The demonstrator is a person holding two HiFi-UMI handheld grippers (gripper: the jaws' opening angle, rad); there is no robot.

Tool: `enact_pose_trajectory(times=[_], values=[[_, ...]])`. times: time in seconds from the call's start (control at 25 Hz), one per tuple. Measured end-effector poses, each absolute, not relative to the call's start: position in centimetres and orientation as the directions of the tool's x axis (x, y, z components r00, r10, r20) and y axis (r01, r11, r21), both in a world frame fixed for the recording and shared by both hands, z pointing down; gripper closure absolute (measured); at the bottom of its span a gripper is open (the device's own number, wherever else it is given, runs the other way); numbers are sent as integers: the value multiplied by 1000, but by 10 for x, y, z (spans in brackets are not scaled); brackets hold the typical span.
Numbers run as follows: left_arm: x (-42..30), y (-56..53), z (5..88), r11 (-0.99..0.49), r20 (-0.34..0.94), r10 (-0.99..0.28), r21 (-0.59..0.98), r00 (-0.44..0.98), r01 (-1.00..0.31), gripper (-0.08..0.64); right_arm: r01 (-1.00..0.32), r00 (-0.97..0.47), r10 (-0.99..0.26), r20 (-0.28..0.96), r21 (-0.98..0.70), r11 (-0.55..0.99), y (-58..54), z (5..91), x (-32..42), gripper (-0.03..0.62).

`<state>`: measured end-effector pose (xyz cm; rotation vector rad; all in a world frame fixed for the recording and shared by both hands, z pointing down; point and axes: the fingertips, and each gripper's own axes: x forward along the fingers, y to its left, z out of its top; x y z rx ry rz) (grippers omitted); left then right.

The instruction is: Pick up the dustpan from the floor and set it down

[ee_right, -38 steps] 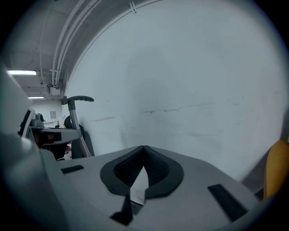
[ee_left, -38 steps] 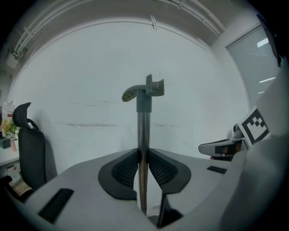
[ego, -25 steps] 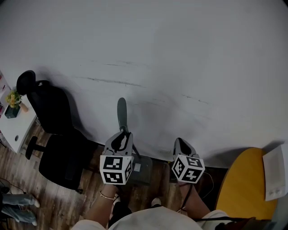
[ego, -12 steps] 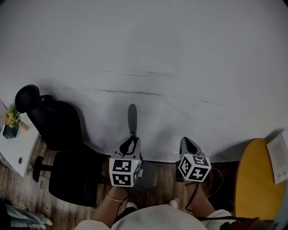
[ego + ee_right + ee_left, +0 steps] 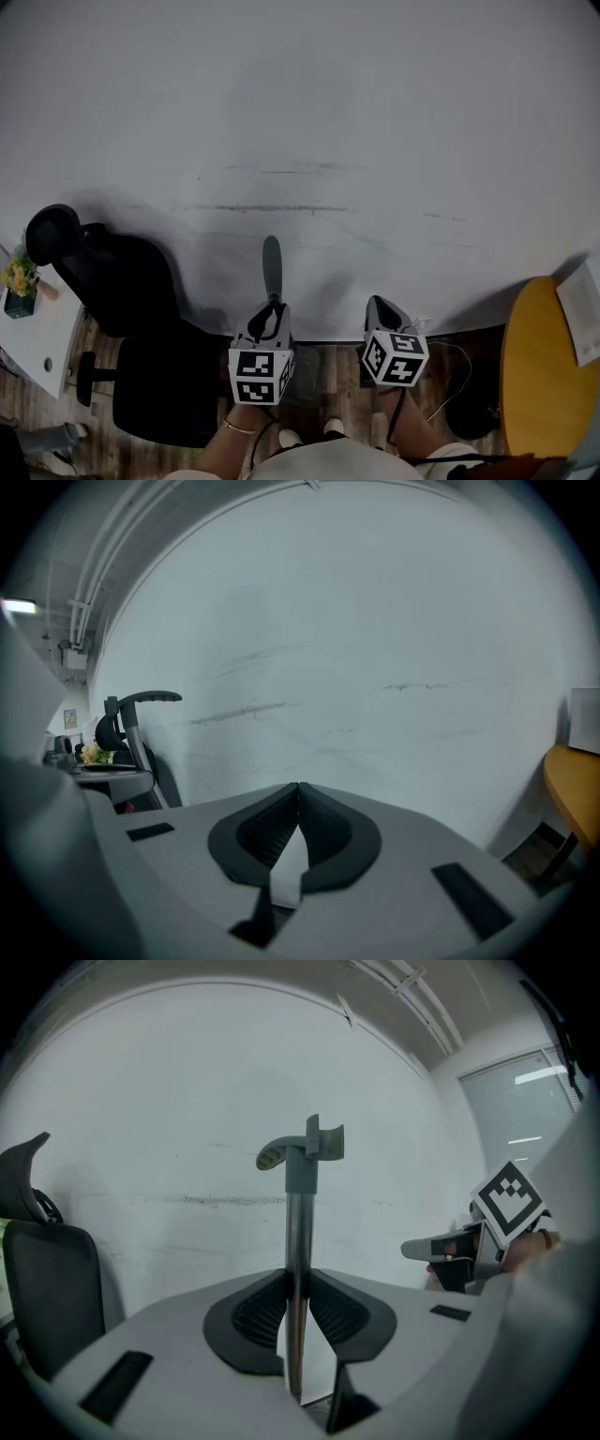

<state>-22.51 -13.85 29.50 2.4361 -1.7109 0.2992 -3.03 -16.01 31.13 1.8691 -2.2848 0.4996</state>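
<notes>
The dustpan is a long-handled one, with a metal pole [image 5: 298,1241] and a grey curved grip [image 5: 302,1152] at its top. My left gripper [image 5: 298,1283] is shut on the pole, which stands upright between the pads. In the head view the grip [image 5: 272,267] sticks up in front of my left gripper [image 5: 270,314], and the pan below is mostly hidden behind the marker cube. My right gripper [image 5: 380,305] is level beside it, shut with nothing in it [image 5: 298,799]. The dustpan handle [image 5: 141,705] shows at the left of the right gripper view.
A white wall [image 5: 300,141] with scuff lines stands close ahead. A black office chair [image 5: 122,309] is on the left, with a white desk [image 5: 28,342] and a small plant [image 5: 19,281] beyond it. A yellow round table [image 5: 544,375] is on the right. A cable [image 5: 450,375] lies on the wooden floor.
Both grippers have moved together along the wall, the left still holding the dustpan pole. The handle now stands more upright, and the chair and yellow table have shifted in the picture.
</notes>
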Motion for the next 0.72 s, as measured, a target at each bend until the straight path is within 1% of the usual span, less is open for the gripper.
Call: enact_pose_trajectory(times=[0.2, 0.52, 0.72], values=[[-228, -132, 304, -311, 262, -917, 3, 301, -950, 476, -967, -244, -906, 346, -154, 202, -169, 318, -39, 560], [-246, -133, 316, -263, 286, -920, 56, 268, -963, 476, -955, -290, -893, 344, -163, 247, -173, 327, -48, 560], [-249, -134, 318, -249, 277, -927, 55, 254, -967, 476, -952, -302, -890, 342, -156, 263, -178, 330, -52, 560]])
